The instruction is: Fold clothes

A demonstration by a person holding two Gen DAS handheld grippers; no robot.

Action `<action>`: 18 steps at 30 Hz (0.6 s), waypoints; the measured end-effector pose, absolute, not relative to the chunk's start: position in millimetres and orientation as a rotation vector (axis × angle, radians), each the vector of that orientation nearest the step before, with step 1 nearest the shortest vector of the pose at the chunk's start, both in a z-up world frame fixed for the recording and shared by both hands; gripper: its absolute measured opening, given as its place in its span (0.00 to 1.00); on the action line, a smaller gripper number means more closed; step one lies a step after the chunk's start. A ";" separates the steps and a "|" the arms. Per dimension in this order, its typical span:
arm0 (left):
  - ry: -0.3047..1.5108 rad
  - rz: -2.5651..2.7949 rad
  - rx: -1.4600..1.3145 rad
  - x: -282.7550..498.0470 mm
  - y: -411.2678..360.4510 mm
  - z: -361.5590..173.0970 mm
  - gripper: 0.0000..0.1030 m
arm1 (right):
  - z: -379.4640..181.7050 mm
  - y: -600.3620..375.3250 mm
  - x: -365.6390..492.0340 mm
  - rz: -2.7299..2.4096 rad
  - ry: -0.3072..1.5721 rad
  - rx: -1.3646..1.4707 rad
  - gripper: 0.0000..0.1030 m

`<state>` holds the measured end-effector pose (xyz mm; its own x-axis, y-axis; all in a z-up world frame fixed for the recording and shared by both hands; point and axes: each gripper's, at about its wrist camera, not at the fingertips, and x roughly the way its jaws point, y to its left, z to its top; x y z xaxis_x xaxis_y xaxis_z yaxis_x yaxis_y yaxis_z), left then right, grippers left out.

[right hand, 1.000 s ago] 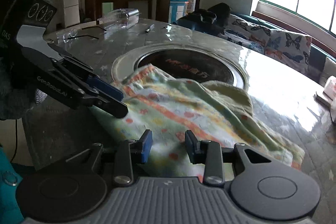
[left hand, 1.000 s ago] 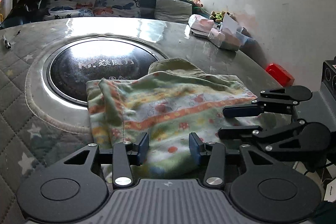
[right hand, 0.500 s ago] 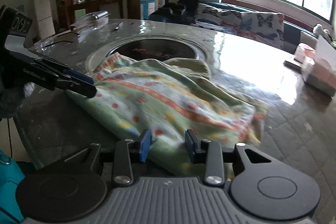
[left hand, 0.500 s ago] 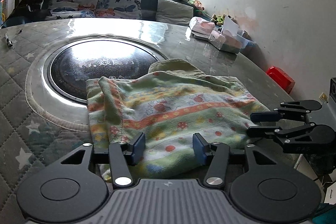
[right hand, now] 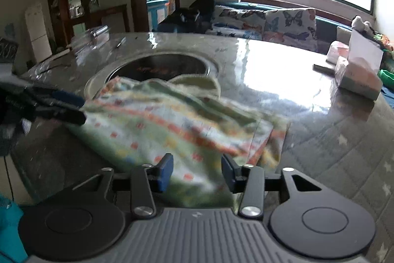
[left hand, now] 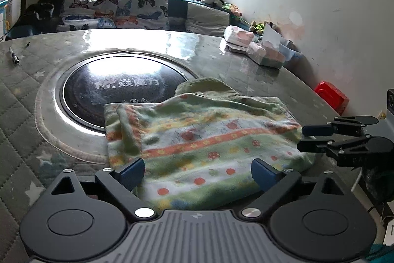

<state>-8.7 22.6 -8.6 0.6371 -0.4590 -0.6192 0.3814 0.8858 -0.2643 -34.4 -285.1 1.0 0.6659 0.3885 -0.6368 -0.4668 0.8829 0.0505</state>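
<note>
While the left gripper [left hand: 198, 170] spreads its jaws wide at the near left edge, the folded floral garment [left hand: 197, 139] lies flat on the tabletop [left hand: 22, 95]; the right gripper [right hand: 196, 173], jaws opening, grips nothing.

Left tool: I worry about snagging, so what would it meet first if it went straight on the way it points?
Probably the striped floral garment, lying right between the opening jaws of the left tool; depth is unclear.

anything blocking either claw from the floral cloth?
Nothing visible. The floral cloth lies directly ahead of the left claw and the right claw, both opening with cloth between their jaws and no other object between.
</note>
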 end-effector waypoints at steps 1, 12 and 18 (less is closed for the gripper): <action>0.739 -0.475 -0.116 -7.3 23.5 -8.5 0.96 | 0.4 -285.2 -30.9 0.483 0.689 -0.114 0.49; 0.703 -0.348 -0.139 23.7 38.9 2.1 1.00 | -11.4 -284.4 -3.8 0.470 0.717 -0.084 0.61; 0.695 -0.222 -0.116 50.6 48.5 2.5 1.00 | -8.0 -277.4 12.1 0.484 0.717 -0.068 0.64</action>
<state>50.6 48.5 2.5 0.7456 -0.2408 -0.6213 0.1639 0.9700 -0.1793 12.1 -277.4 -8.0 0.6488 0.4028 -0.6455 -0.4486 0.8878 0.1031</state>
